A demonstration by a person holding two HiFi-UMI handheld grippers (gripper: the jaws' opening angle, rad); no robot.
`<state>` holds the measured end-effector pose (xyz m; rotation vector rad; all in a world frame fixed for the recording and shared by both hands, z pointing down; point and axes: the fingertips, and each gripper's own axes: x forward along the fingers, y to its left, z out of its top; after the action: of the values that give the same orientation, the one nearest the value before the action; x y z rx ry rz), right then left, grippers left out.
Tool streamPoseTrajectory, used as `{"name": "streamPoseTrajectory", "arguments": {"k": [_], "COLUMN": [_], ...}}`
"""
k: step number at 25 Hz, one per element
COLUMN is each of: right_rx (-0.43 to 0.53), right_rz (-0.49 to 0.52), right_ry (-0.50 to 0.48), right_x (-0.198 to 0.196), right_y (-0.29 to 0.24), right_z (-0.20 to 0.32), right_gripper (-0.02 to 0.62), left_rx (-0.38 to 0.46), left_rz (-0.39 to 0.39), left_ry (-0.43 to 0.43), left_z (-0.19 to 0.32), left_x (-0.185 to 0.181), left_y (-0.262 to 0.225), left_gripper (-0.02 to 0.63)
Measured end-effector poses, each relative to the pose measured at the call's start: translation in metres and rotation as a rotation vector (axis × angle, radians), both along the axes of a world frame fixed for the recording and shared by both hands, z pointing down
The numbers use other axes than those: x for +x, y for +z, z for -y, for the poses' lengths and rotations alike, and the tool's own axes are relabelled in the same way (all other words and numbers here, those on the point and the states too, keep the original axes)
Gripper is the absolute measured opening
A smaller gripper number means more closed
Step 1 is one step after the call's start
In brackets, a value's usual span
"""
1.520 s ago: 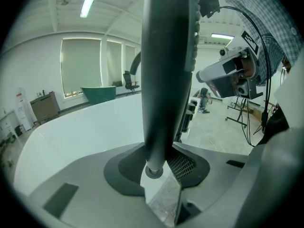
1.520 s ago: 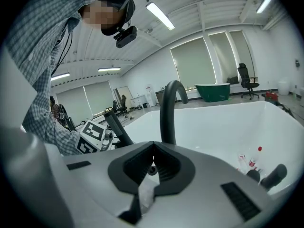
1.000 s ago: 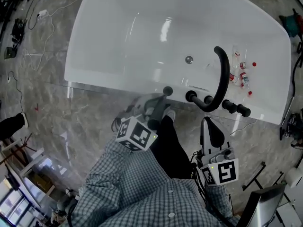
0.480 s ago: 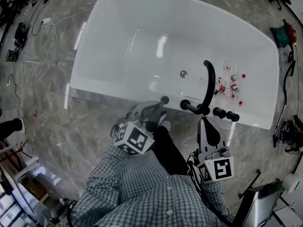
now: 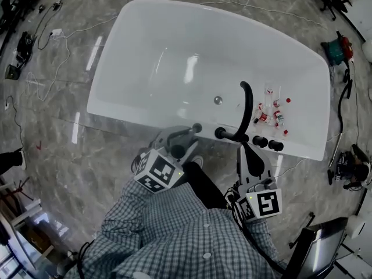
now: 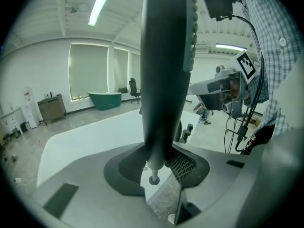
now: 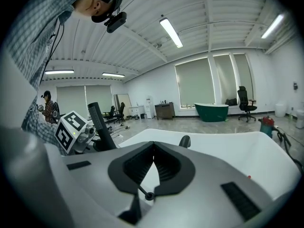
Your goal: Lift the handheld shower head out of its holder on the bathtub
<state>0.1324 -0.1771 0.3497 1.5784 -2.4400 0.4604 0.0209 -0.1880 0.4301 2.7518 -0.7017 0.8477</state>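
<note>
Dark shower head (image 6: 166, 70), clamped in left hand-held gripper (image 6: 161, 164), unclear from head view.

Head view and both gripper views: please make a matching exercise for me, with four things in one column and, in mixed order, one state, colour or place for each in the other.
Things:
1. left gripper
2. right gripper
3. spout
4. small bottles

States, colours, places:
A. shut, with nothing between its jaws
B. red-capped, in the white bathtub near the spout
C. shut on the dark shower head
D. black and curved, rising from the bathtub's rim

Pairs: 1-C, 2-A, 3-D, 4-B
</note>
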Motion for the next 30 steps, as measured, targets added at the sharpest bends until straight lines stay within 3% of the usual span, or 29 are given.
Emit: {"name": "streamPoseTrajectory", "arguments": {"k": [9, 20, 30], "right_rx": [0.048, 0.113, 0.158], "right_rz": [-0.003, -0.022, -0.046], "right_ry": [-0.007, 0.016, 0.013], "right_x": [-0.011, -0.002, 0.002], "right_y": [-0.026, -0.055, -0.073], "right_z": [-0.008, -0.015, -0.012], "right_gripper": [0.015, 0.015, 0.015], "left_rx": [0.015, 0.075, 0.051], "left_rz": [-0.008, -0.074, -0.122], "left_ry": [-0.017, -0.024, -0.028], "left_z": [-0.006, -0.009, 0.003], "left_x": [-0.009, -0.008, -0.009], "left_y": [-0.033, -0.085, -0.128], "left_gripper": [0.124, 0.124, 0.124]}}
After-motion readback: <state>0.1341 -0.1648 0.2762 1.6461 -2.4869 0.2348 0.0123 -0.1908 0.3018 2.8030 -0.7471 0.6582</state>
